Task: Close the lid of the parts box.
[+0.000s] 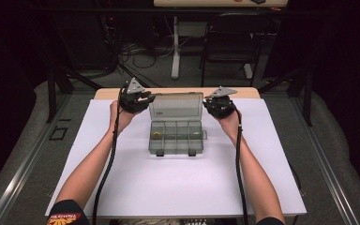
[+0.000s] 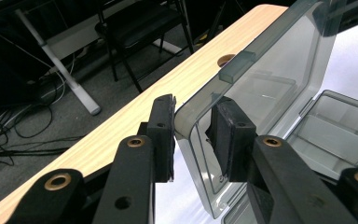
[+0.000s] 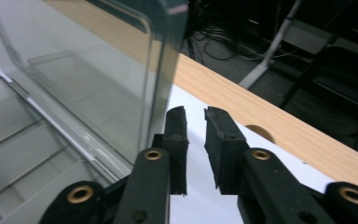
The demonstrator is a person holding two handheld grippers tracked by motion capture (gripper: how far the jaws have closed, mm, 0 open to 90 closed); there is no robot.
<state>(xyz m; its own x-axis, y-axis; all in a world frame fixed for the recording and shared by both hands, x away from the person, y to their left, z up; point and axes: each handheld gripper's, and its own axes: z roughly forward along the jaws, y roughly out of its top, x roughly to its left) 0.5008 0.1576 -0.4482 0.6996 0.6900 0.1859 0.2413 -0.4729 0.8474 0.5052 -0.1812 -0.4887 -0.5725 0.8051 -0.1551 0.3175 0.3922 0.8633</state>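
Observation:
A clear grey plastic organizer box (image 1: 176, 139) sits open mid-table, its lid (image 1: 176, 107) standing up at the back. A small yellow round item (image 1: 156, 135) lies in a left compartment. My left gripper (image 1: 142, 100) is at the lid's upper left corner. In the left gripper view its jaws (image 2: 193, 135) close across the lid's (image 2: 270, 84) corner rim, one pad behind and one in front. My right gripper (image 1: 212, 104) is at the lid's upper right corner. In the right gripper view it (image 3: 196, 140) stands beside the lid's (image 3: 84, 70) edge, with a narrow bare gap between the pads.
White paper (image 1: 178, 183) covers the tabletop, and a wooden strip (image 1: 108, 93) runs along the far edge. A black chair (image 1: 234, 37), a white desk leg (image 1: 175, 47) and loose cables (image 1: 136, 51) are on the floor beyond. The box's divided tray (image 2: 326, 135) lies below the lid.

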